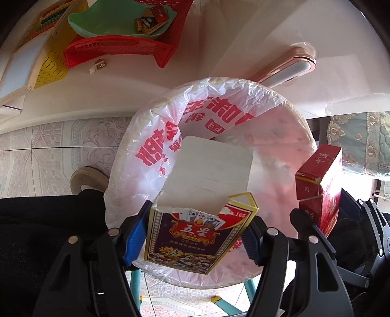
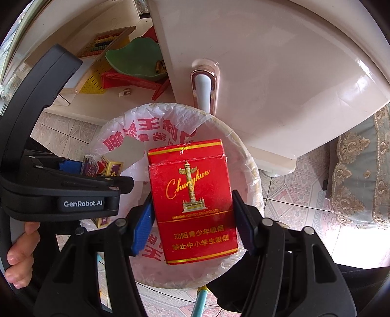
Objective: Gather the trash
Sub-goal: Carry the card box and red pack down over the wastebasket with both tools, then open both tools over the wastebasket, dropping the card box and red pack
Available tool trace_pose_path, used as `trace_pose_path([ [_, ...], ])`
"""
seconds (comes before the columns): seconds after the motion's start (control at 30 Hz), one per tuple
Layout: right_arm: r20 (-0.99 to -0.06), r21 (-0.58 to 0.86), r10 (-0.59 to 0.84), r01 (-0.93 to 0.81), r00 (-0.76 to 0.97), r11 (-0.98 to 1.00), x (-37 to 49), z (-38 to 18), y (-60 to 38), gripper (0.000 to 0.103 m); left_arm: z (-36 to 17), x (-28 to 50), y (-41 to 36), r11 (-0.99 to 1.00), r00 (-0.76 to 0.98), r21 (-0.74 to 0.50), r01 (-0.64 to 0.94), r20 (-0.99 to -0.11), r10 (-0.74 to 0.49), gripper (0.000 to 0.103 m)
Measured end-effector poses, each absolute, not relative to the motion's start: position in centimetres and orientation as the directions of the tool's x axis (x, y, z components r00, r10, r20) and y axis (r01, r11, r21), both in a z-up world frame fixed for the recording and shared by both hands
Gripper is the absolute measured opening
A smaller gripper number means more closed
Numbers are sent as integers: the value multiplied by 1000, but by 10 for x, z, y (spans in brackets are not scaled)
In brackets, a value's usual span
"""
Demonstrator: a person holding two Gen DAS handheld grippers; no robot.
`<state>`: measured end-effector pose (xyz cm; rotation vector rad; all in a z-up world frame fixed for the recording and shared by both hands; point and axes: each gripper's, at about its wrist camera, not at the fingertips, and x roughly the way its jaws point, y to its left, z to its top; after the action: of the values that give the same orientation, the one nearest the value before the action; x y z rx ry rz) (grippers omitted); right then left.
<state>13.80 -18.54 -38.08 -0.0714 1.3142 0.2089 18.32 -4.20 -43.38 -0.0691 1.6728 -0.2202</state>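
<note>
White desk (image 1: 243,36) fills the far side of both views, floor tiles below it. Trash bin (image 1: 304,136) lined with a white plastic bag (image 1: 136,185) with red print sits on the floor just beside the desk edge, directly under both tongs. On the desk, far left: red basket (image 1: 117,48) with a green dish (image 1: 104,22) of small items on it, yellow perforated board (image 1: 48,68) just beside it, abacus (image 1: 46,19) farther left.

Left tongs (image 1: 195,234) pinching a playing card box (image 1: 187,239) by its sides; flap torn open, white inside face showing, box hanging over the bin mouth. Right tongs (image 2: 195,219) pinching a red cigarette pack (image 2: 192,202) by its sides, lid slightly ajar, also over the bin mouth, just right of the card box. Both point steeply down.

Person's hand (image 2: 19,253) visible near left in the right wrist view, on the left tongs' grip. Shoe (image 1: 87,180) on the floor left of the bin. Small tag-like item (image 1: 97,67) on the desk near the basket, can't tell what.
</note>
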Motion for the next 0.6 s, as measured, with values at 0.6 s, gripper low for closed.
trace_pose_path([
  [0.6,-969,61,112,-226,222,972,135,-385,-176,75,-436,183,-43,982,-128,-166,85,-980,-154,74],
])
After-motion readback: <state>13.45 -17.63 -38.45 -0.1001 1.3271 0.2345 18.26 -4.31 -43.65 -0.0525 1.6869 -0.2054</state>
